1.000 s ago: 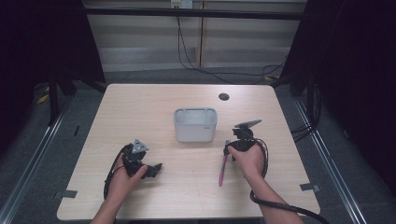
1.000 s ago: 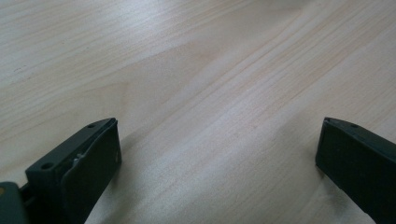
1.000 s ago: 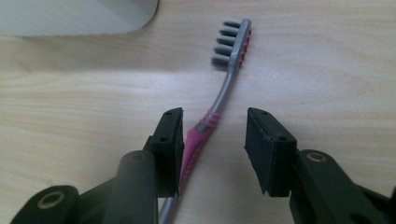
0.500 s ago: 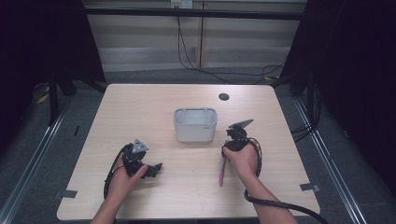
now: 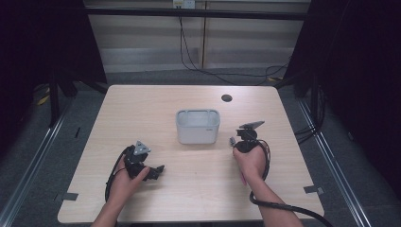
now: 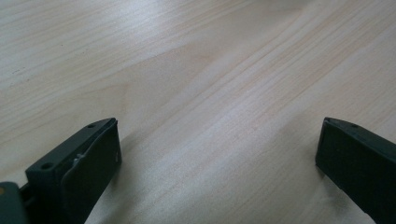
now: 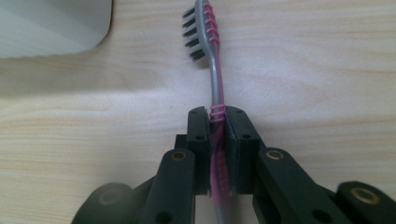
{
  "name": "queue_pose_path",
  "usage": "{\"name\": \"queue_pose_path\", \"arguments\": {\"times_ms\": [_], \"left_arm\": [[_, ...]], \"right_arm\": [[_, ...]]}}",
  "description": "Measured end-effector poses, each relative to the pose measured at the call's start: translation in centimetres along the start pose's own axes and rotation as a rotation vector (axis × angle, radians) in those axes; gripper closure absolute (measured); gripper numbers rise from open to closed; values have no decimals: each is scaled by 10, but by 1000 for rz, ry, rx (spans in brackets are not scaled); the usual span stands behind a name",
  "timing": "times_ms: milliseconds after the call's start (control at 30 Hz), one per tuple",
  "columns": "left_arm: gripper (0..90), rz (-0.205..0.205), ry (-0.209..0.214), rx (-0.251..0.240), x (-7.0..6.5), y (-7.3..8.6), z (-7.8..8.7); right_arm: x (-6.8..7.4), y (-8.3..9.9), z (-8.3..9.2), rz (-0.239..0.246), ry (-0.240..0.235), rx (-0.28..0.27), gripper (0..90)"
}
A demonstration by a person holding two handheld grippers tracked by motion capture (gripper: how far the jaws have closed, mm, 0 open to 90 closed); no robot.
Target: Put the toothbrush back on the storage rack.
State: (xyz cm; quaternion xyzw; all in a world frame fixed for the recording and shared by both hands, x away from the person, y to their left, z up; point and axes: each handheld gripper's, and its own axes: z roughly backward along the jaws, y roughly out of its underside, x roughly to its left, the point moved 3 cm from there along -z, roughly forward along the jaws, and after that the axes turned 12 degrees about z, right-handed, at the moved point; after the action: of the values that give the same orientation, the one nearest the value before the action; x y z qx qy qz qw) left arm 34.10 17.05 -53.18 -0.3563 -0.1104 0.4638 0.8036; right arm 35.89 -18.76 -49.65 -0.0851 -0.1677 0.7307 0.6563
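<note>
Your right gripper (image 7: 217, 116) clamps its 2 jaws on the toothbrush (image 7: 212, 56) handle, just right of the grey bin (image 5: 198, 126). Your left gripper (image 6: 219, 149) rests spread wide, front-left of it.

Grey bin (image 5: 198, 126) sits mid-table, the one real obstacle btwn my two hands. My right gripper (image 5: 235, 142) is just beside its right wall, clamped on the toothbrush (image 7: 212, 70), whose bristle head points toward the bin corner, w/ a strip of bare wood between. My left gripper (image 6: 219, 154) has jaws wide apart over bare table (image 5: 156, 101). Far side clear except a small dark hole (image 5: 226, 98) near the back edge
</note>
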Motion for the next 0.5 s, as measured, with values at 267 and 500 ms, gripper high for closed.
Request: {"name": "queue_pose_path", "arguments": {"times_ms": [267,500], "left_arm": [[0,0,0,0,0,0,0],[0,1,0,-1,0,0,0]], "right_arm": [[-6,-8,21,-8,-55,-69,820],[-4,-17,48,4,-111,-199,820]]}}
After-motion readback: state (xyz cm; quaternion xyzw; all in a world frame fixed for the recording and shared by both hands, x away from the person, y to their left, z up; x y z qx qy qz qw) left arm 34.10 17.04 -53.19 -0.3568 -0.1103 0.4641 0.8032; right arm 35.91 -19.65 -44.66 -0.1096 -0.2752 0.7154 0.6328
